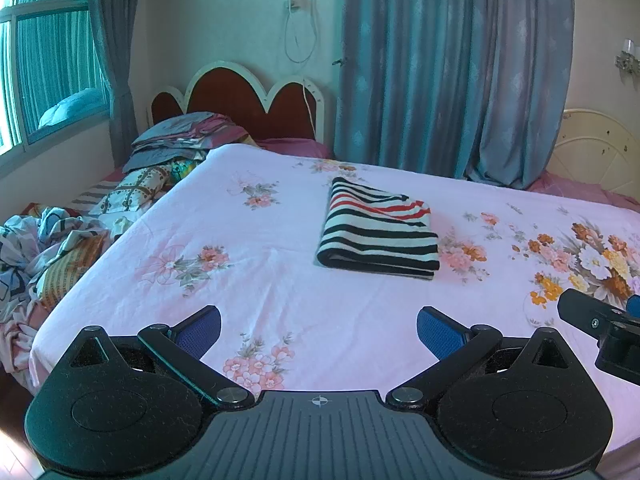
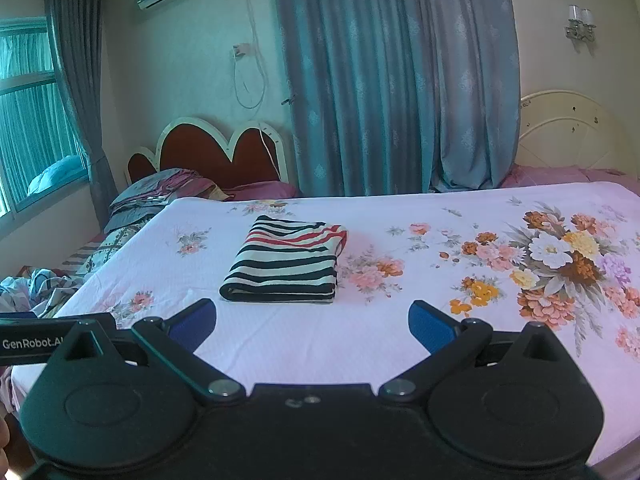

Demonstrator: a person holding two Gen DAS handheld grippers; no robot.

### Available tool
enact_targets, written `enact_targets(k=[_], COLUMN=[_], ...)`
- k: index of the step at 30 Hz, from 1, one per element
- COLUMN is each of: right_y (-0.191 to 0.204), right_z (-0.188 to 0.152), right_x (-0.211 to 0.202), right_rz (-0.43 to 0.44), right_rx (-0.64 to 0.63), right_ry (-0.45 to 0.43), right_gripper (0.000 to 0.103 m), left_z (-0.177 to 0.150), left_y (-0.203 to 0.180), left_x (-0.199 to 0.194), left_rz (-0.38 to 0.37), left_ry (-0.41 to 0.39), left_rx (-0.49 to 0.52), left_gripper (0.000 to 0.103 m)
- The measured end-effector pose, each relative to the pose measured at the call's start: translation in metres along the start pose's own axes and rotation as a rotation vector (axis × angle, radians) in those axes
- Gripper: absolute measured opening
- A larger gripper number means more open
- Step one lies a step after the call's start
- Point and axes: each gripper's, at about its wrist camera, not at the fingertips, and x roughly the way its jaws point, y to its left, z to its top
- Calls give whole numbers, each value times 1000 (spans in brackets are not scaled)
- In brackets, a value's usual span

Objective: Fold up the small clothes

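A small striped garment (image 1: 378, 230), black, white and red, lies folded into a neat rectangle on the pink floral bed sheet (image 1: 248, 280). It also shows in the right wrist view (image 2: 286, 260). My left gripper (image 1: 318, 330) is open and empty, held above the near part of the bed, well short of the garment. My right gripper (image 2: 312, 326) is open and empty too, just short of the garment's near edge. The right gripper's body shows at the right edge of the left wrist view (image 1: 600, 328).
A pile of folded bedding (image 1: 180, 140) and crumpled cloths (image 1: 44, 248) lie left of the bed. A red headboard (image 1: 248, 100) and blue curtains (image 1: 452, 72) stand behind. A window (image 1: 44, 60) is at the left. The bed's near edge (image 2: 600, 452) runs below the grippers.
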Motion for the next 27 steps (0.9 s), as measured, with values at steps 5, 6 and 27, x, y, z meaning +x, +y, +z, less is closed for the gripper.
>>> enact_targets(k=[5, 6, 27], right_y=[1, 1, -1], right_z=[-1, 0, 0], right_x=[0, 2, 23], right_rz=[0, 2, -9], right_rx=[1, 2, 7], right_ry=[3, 6, 46], right_gripper=[102, 102, 102], left_z=[2, 2, 3], left_y=[-1, 0, 3], left_x=[4, 4, 28], left_rz=[2, 3, -73], left_ry=[8, 9, -38], left_rx=[-7, -8, -16], left_gripper=[103, 103, 103])
